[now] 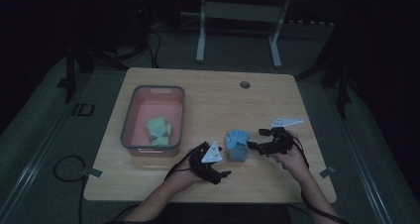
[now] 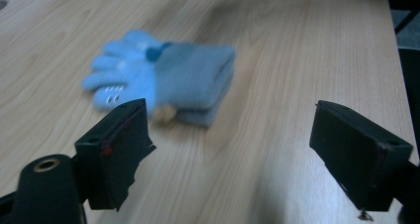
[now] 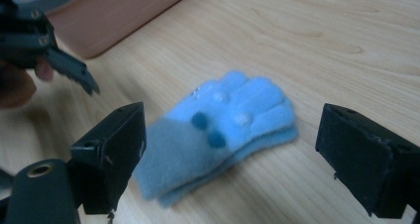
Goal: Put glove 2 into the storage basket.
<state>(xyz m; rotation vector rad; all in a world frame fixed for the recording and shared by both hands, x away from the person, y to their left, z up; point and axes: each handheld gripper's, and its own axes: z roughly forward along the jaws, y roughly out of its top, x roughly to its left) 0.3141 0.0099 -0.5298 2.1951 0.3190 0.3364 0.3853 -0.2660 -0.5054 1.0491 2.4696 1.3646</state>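
— What sat at the left of the pale wooden table [image 1: 208, 92]?
— A pink plastic bin with a grey rim [image 1: 128, 116], holding what looked like a green fleece glove [image 1: 158, 130].
— And the grippers?
— The left gripper [image 1: 224, 174] gaped empty; the folded blue fleece glove [image 1: 236, 144] lay flat between them; the right gripper [image 1: 254, 139] stood wide, gripping nothing.

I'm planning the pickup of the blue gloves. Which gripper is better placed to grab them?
Probably right: the right gripper faces the blue gloves squarely, jaws open around them. The left gripper is open too, but the gloves sit off toward one jaw.
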